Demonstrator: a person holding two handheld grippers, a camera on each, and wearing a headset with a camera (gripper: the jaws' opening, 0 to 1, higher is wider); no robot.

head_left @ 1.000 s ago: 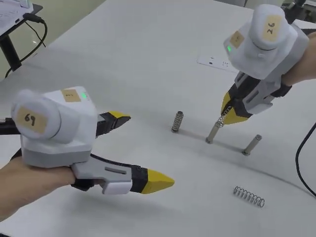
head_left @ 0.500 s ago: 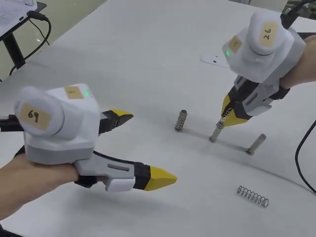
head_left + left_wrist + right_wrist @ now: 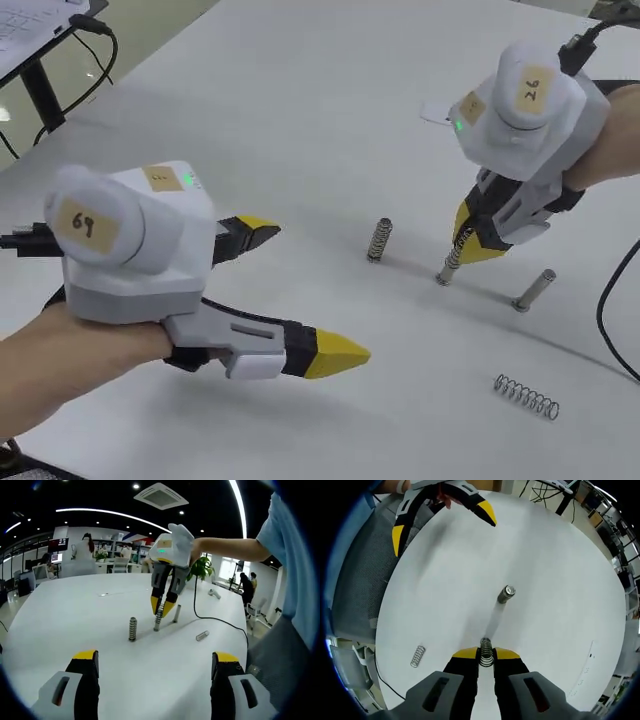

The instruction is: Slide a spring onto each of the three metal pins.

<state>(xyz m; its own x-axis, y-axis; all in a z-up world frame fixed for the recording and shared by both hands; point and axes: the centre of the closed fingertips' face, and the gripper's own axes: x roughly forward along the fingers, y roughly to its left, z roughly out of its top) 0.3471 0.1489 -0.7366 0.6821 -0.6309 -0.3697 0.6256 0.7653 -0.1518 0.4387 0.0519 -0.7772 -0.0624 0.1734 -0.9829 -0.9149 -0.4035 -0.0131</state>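
On the white table (image 3: 250, 90), at 2 o'clock in the head view, the right gripper (image 3: 470, 245) points down and is pinched tight on a spring (image 3: 486, 657), and the low end of that spring is at the top of the middle pin (image 3: 445, 272). A pin with a spring on it (image 3: 378, 240) stands at 10 o'clock from the middle pin, a bare pin (image 3: 534, 289) stands at 4 o'clock from it, and a loose spring (image 3: 527, 396) lies flat at 5 o'clock. The left gripper (image 3: 305, 291) hangs at 8 o'clock, its jaws spread wide with nothing between them.
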